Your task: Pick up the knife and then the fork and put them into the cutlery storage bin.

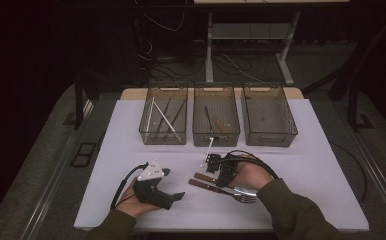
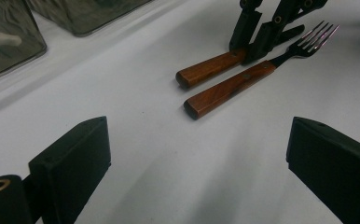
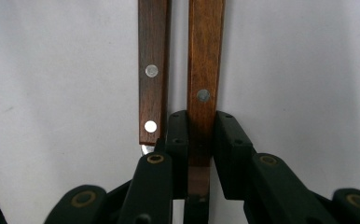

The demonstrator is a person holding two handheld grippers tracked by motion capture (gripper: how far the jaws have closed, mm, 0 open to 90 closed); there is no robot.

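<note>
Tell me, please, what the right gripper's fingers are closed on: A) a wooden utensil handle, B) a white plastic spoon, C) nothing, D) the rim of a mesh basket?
A: in the right gripper view the right gripper has its fingers pressed on both sides of one wooden utensil handle, beside the fork lying on the table.

1. Olive-green long sleeves (image 1: 293, 210) cover both forearms.
2. The left gripper (image 1: 177, 196) has a black body, a pale three-cornered plate on top and a trailing black cable.
3. The right gripper (image 3: 196, 135) has black blocky pads, brass-coloured pivot pins and small screw holes.
</note>
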